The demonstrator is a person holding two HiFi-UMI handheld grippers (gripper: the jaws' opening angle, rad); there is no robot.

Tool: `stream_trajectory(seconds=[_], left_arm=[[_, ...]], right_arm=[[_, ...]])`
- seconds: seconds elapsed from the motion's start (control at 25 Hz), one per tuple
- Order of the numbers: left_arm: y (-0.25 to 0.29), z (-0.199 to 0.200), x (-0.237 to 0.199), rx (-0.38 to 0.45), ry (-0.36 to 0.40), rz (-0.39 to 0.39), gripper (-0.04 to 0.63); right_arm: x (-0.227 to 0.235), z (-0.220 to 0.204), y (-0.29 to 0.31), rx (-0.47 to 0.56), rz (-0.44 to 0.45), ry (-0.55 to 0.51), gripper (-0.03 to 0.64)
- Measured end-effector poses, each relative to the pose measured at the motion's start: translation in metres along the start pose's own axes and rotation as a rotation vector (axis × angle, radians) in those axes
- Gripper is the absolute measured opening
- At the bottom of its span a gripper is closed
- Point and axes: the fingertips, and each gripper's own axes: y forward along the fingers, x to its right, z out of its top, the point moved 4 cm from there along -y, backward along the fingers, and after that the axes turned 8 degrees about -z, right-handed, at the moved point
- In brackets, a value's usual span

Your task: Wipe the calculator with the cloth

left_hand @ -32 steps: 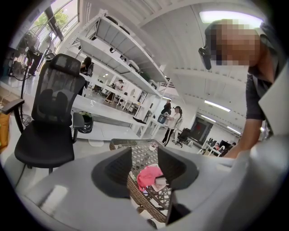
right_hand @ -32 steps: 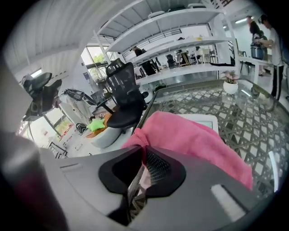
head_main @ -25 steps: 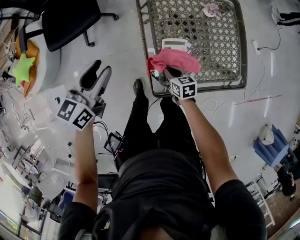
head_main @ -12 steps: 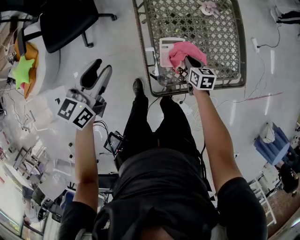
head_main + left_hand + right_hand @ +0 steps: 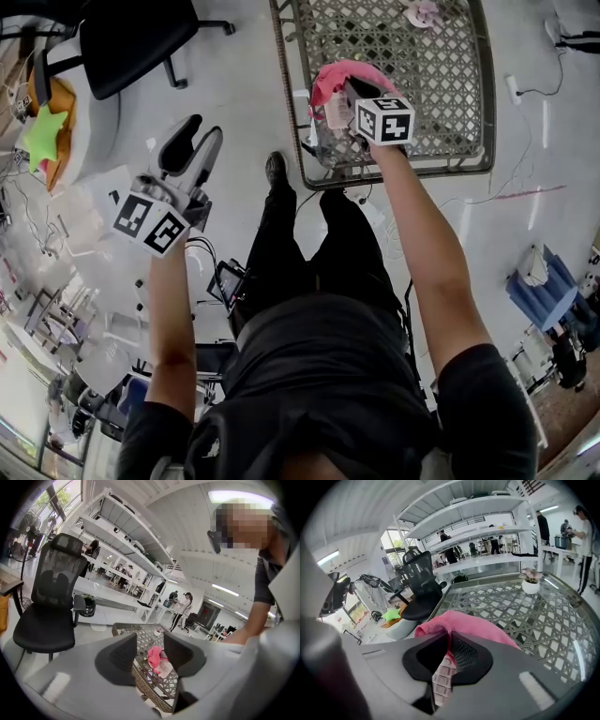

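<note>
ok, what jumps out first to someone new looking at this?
The bright pink cloth, bunched over the white calculator at the near edge of the glass-topped wicker lattice table, pinched by the right gripper, fingers shut. Then the left gripper, fingers open and empty, held over the floor beside the table.

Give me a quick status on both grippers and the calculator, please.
Right gripper shut on pink cloth, cloth over calculator on table. Left gripper open, empty, off the table. Path clear.

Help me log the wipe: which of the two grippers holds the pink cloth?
The right gripper: its jaws pinch the pink cloth over the calculator; the left gripper stands open, empty.
</note>
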Motion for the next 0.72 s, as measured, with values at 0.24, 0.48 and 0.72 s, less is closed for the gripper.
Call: stream_trajectory(seconds=[0.24, 0.48, 0.72], left_arm=[[-0.004, -0.002, -0.002, 0.006, -0.009, 0.01, 0.192], [-0.009, 0.005, 0.001, 0.011, -0.004, 0.018, 0.19], [-0.005, 0.007, 0.002, 0.02, 0.005, 0.019, 0.19]], right_arm=[[-0.041, -0.03, -0.001, -0.062, 0.066, -0.036, 0.026], [-0.06, -0.072, -0.028, -0.125, 0.114, -0.051, 0.026], [-0.039, -0.095, -0.048, -0.145, 0.084, -0.033, 0.026]])
